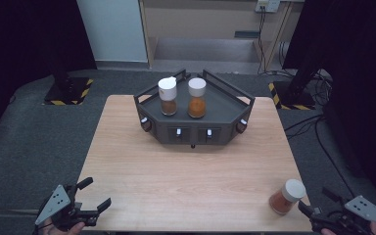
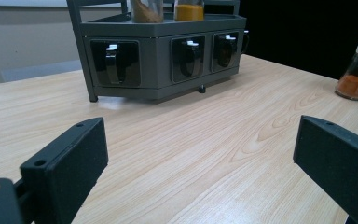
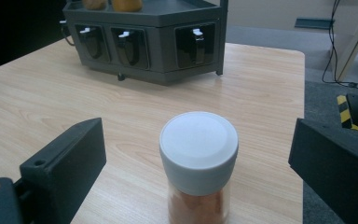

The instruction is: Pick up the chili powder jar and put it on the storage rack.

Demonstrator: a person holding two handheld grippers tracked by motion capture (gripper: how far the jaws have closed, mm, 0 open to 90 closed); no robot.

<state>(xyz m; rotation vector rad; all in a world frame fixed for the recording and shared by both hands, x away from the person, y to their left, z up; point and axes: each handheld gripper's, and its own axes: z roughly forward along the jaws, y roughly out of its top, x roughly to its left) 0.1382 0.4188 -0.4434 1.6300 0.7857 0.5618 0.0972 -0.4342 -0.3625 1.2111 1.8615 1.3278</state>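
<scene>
Three spice jars are showing: two are standing on the grey rack (image 1: 225, 105) at the far side of the counter (image 1: 186, 181), and the third jar (image 3: 198, 165), white-capped with orange powder, is sitting upright near the counter's near right corner. The right gripper (image 3: 196, 158) is hovering there, fingers apart on either side of it, not touching. The left gripper (image 1: 85, 198) is waiting at the near left edge, fingers apart around nothing.

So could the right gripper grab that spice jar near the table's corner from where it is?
Probably yes: the right gripper is open, the spice jar stands upright between its jaws, untouched, with nothing between.
</scene>
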